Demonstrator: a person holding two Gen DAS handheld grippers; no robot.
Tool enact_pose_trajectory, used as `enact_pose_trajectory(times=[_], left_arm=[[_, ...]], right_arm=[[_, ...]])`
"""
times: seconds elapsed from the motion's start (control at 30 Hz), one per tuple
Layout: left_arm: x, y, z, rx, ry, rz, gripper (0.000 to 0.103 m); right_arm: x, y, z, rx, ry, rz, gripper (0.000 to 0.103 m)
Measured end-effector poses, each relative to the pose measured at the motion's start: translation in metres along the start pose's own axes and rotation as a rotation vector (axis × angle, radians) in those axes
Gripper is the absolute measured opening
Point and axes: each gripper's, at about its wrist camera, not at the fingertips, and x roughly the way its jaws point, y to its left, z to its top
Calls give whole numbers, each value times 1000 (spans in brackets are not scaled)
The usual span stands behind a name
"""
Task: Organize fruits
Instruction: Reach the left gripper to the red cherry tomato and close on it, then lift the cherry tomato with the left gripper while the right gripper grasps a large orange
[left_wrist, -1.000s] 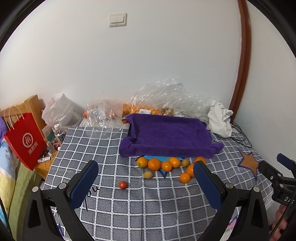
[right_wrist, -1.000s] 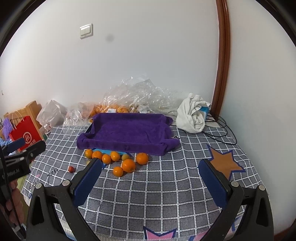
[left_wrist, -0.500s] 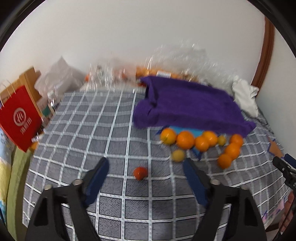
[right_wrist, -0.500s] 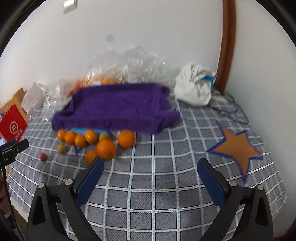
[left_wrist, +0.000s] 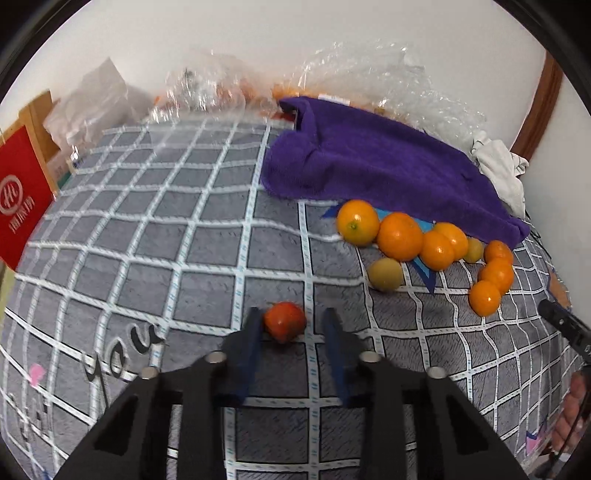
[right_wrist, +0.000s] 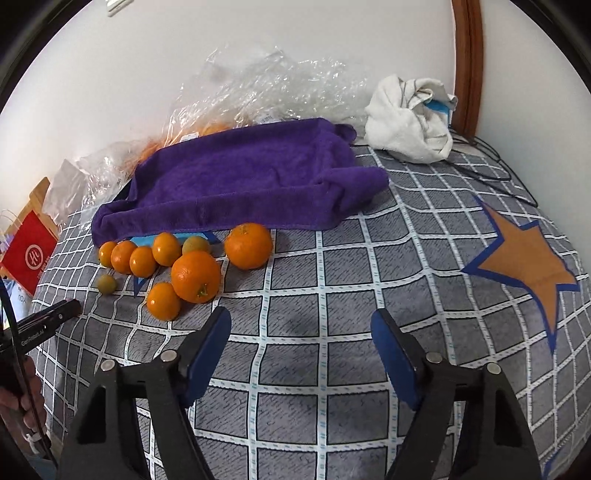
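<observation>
Down on the checked bed cover (left_wrist: 147, 240), a small red fruit (left_wrist: 284, 325) sits between the tips of the left claw (left_wrist: 292, 313), which is clenched about it. Only the left wrist view shows this fruit. Up and to its right lies a cluster of oranges (left_wrist: 399, 236) with a yellowish fruit (left_wrist: 385, 275) beside them, along the edge of a purple towel (left_wrist: 369, 166). A red bag (left_wrist: 18, 206) stands at the far left.

The right wrist view gives the right claw (right_wrist: 301, 314), its jaws just closing yet released, with only bare cover between them. The oranges (right_wrist: 195, 277) lie just beyond its left finger. This view alone shows an orange star patch (right_wrist: 524, 258).
</observation>
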Motion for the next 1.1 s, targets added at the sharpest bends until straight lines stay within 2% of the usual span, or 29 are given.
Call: enact_pose_trajectory(times=[0.1,0.23,0.4,0.57,0.83,1.1], left_arm=[[-1,-1,-1,9,-17,-17,23],[-2,-6,0,39,-30,-19,23],[2,-9,11,8,-9,-47,23],[5,-11,13,-1,9,-52,23],[5,-4,15,-22,18,-61,23],[5,1,18,-24,23,-68,23]], right_arm=[[8,-1,1,0,13,3,69],[17,-3,6,-18,23,17,64],[29,2,18,-39,39,38,57],[36,10,33,-48,34,76,57],[62,25,43,-89,87,93,57],[81,23,61,-55,100,143,55]])
